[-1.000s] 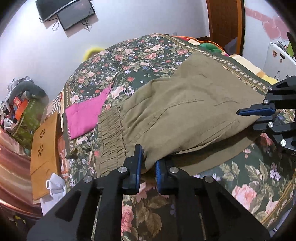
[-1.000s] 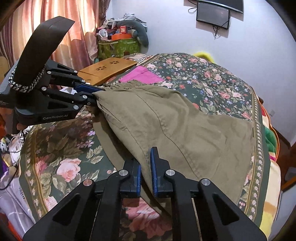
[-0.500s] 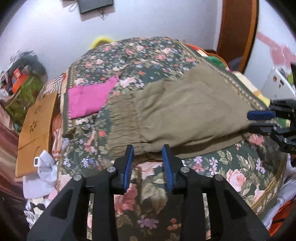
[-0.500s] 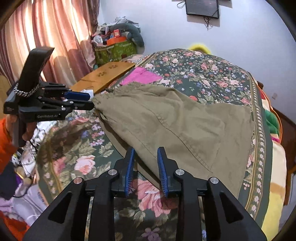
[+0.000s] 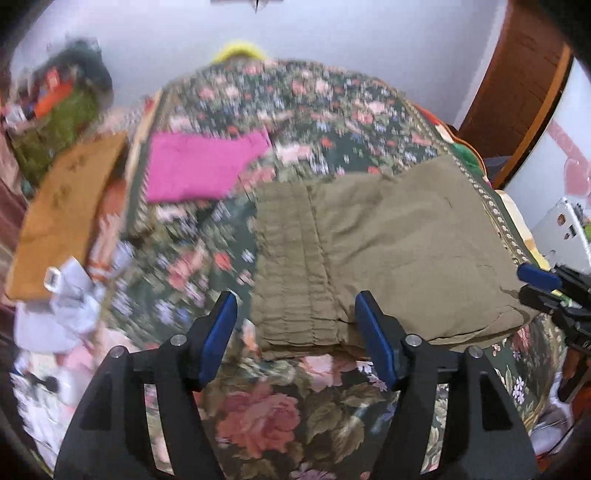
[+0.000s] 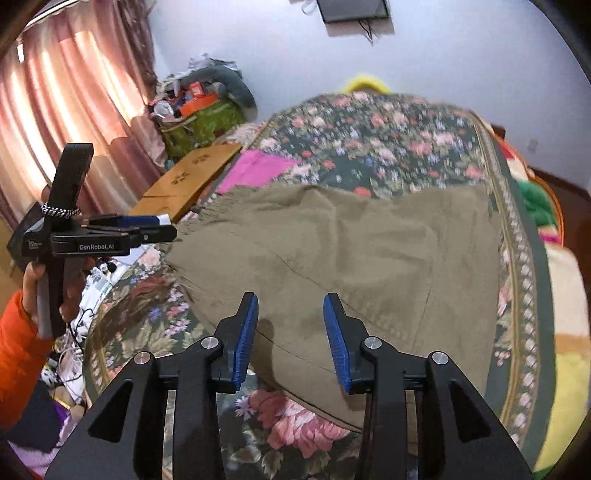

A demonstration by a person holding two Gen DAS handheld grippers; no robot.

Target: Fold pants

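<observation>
Olive pants (image 5: 391,251) lie folded on the floral bed (image 5: 266,406), while both the left hand-held gripper (image 5: 295,332) and right hand-held gripper (image 6: 290,332) are opening, gripping nothing.

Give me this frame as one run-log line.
left gripper: jaws opening, nothing gripped | right gripper: jaws opening, nothing gripped | olive pants: folded, flat on floral bedspread | pink cloth: beyond waistband

Bedspread (image 5: 288,402) bare beside pants (image 5: 388,251).

floral bedspread (image 5: 295,110) motion-blurred, wall screen (image 6: 354,11) cut off
</observation>
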